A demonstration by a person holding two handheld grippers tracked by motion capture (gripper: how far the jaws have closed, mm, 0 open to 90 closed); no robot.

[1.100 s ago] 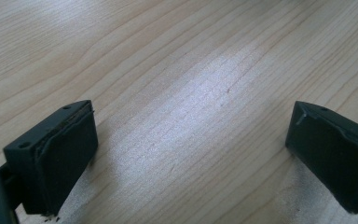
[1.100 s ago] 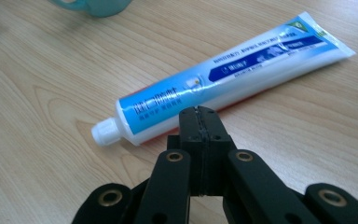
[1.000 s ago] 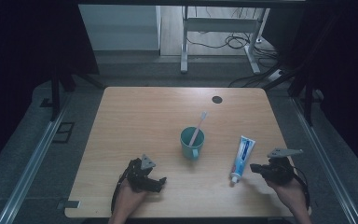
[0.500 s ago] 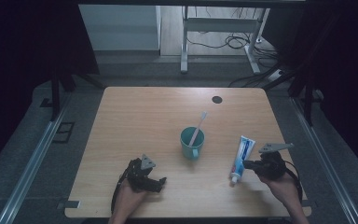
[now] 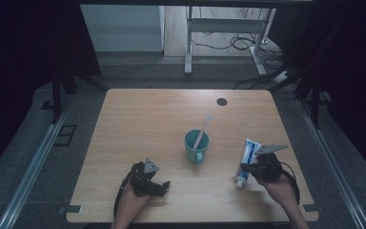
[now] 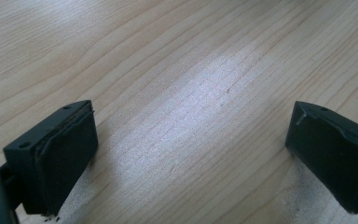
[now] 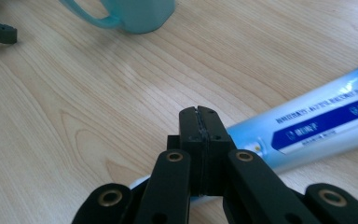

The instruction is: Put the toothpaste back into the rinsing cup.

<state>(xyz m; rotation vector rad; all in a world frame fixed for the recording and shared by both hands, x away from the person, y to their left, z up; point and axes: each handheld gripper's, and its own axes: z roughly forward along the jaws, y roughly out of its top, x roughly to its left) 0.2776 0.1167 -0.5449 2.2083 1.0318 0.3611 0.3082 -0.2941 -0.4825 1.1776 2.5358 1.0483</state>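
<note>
Right fingers: where I hold my right gripper (image 5: 246, 168) low over the worktop (image 5: 152, 119), its two black fingers (image 7: 199, 122) are pressed flat together with nothing between them.
Toothpaste tube: the white and blue tube (image 7: 317, 123) lies flat on the wood directly under and behind my closed right fingers in the right gripper view; from above, the tube (image 5: 247, 155) has its capped end at my fingertips and its flat end pointing away from me. I cannot tell whether the fingers touch it.
Left fingers: my left gripper (image 5: 158, 183) rests near the front edge, and its fingers (image 6: 60, 154) stand wide apart with bare wood between them.
Cup: the teal cup (image 5: 196, 146) stands upright between my two grippers and farther out than either, nearer to my right fingers; its handle (image 7: 86, 16) shows ahead of them in the right gripper view.
Toothbrush: a pale toothbrush (image 5: 202, 130) stands in the cup, leaning away from me.
Beyond: a dark round grommet (image 5: 221, 101) sits near the far edge, well apart from both sets of fingers.
</note>
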